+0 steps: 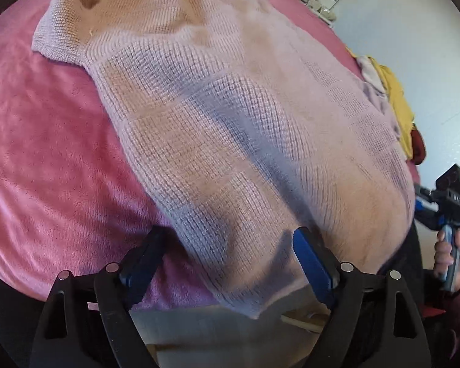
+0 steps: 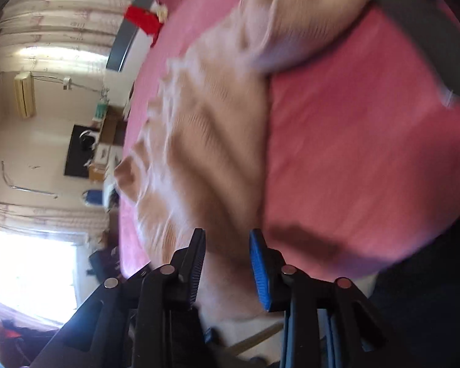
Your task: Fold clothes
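A pale pink knit sweater [image 1: 230,116] is seen spread across the bed [image 1: 46,153], which is covered in a deep pink plush blanket. Its near hem hangs just over the bed's near edge. The left gripper [image 1: 227,263] is held over that hem with its jaws wide apart; the sweater lies between them, but nothing is pinched. In the right wrist view, heavily blurred, the right gripper [image 2: 227,263] is shown at the sweater's edge with a narrow gap between its jaws; knit fabric sits in that gap, though the pads are not seen pressing on it. Beyond the sweater's right side, at the bed's far edge, a pile of clothes [image 1: 395,98] in yellow and dark red is glimpsed. No brand, label or legible writing can be made out anywhere.
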`<move>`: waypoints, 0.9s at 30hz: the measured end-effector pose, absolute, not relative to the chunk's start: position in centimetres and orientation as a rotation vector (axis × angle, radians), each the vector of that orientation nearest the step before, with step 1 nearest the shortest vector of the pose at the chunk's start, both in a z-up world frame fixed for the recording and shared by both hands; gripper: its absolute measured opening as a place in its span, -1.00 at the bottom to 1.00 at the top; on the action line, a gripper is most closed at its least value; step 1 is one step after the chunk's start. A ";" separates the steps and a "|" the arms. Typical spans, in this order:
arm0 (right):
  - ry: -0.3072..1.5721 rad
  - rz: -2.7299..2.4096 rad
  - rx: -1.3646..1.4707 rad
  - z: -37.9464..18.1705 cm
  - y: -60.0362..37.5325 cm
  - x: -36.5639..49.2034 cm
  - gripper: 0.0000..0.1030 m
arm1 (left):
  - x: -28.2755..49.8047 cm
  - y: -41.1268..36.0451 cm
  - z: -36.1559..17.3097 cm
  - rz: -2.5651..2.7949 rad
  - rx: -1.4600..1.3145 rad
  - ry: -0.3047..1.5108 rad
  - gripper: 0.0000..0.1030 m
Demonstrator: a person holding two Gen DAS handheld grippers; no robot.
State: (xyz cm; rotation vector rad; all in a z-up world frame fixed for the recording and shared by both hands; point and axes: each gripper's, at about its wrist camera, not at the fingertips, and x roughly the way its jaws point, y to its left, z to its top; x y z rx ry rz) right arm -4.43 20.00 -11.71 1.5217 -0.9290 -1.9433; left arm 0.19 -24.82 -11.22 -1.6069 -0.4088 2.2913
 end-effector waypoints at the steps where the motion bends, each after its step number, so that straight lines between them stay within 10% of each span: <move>1: -0.951 -1.958 1.501 -11.8 20.6 -5.1 -0.40 | 0.7 -25.0 -10.9 2.315 -1.592 -0.405 0.65; 25: -1.009 -1.845 1.433 -17.2 17.1 -9.5 -0.20 | 3.7 -29.1 -11.7 2.420 -1.358 -0.719 0.79; 27: -1.041 -1.840 1.415 -17.5 17.4 -9.4 -0.21 | 3.8 -29.6 -12.2 2.402 -1.340 -0.790 0.32</move>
